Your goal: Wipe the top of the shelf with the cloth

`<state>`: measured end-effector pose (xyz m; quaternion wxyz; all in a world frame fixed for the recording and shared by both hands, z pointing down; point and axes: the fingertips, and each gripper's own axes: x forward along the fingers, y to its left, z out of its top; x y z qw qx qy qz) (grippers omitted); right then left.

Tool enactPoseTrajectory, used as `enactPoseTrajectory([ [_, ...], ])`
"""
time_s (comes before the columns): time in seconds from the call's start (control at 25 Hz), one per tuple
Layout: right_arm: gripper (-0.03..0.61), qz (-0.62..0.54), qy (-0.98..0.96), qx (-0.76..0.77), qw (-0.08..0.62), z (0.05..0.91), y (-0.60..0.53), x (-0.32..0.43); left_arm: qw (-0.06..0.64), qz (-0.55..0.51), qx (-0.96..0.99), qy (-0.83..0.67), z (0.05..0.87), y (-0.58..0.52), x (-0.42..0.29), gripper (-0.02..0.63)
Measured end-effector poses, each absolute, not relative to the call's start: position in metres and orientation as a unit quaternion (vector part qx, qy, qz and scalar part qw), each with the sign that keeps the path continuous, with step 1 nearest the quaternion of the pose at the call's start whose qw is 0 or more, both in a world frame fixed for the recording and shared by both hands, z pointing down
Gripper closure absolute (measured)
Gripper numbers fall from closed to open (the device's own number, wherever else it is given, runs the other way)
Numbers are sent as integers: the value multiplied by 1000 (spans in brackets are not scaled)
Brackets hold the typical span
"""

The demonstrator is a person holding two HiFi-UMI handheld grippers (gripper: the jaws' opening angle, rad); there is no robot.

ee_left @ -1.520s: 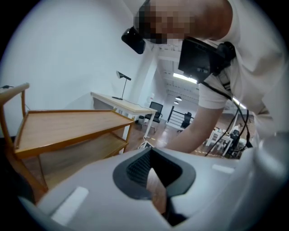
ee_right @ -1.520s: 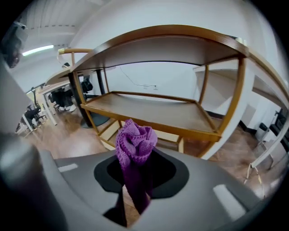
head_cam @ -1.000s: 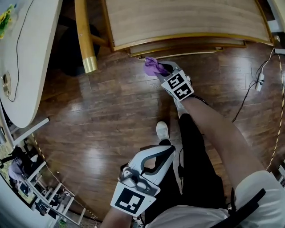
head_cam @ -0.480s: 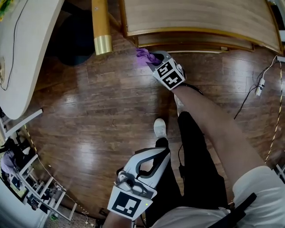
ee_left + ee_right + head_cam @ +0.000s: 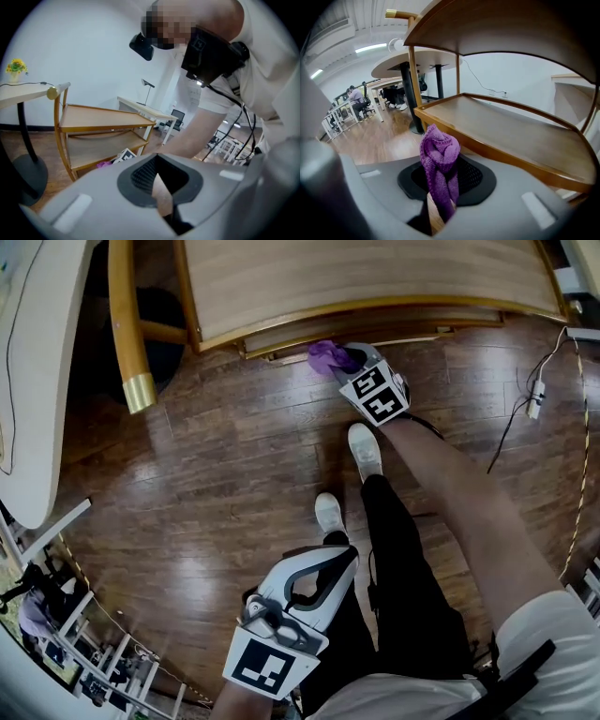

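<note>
Cloth (image 5: pixel 326 356) closer to shelf (image 5: pixel 375 277) (lower tier)

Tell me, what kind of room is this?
Probably a big shared office or workroom. It has a shiny wood floor, a wooden shelf, and desks far back with a person sitting there.

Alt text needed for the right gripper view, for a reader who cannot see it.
The right gripper is shut on a bunched purple cloth, held in front of the lower board of a wooden shelf, with its top board overhead. A round table stands beyond.
</note>
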<state>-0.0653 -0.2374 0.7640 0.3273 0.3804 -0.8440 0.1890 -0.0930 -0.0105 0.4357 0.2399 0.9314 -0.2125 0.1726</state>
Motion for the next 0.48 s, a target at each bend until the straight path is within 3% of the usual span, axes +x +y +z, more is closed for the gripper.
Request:
enactPoseTrajectory([
  [0.48,488,213,-779,480,342,766,-231,126,224,199,947,-117,436,-23,-17,592],
])
